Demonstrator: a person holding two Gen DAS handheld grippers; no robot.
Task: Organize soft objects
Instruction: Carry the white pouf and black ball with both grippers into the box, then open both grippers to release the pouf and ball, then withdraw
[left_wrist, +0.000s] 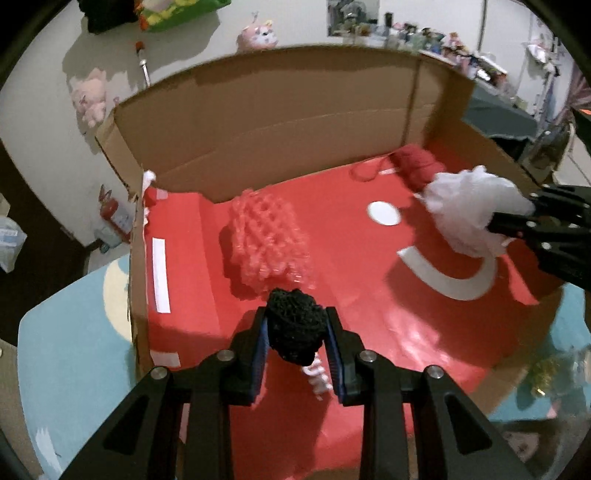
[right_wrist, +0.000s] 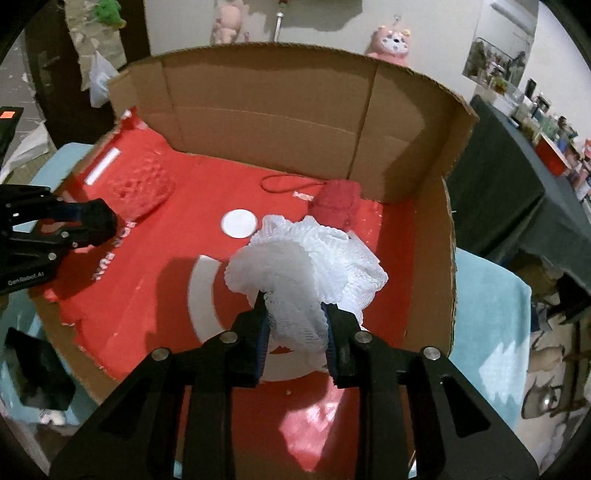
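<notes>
Left to right across the cardboard box (left_wrist: 266, 122): the pink mesh sponge (left_wrist: 266, 240) lies near the box's back-left corner, already placed. Just in front of it, the left gripper (left_wrist: 296, 334) is clamped on a black mesh puff (left_wrist: 295, 325), held over the red floor. Over at the back-right corner sits the red mesh puff (right_wrist: 338, 203), cord trailing left. The right gripper (right_wrist: 294, 325) pinches a white mesh puff (right_wrist: 306, 258) just in front of it. So 2 look settled, 2 seemingly about to be set down.
</notes>
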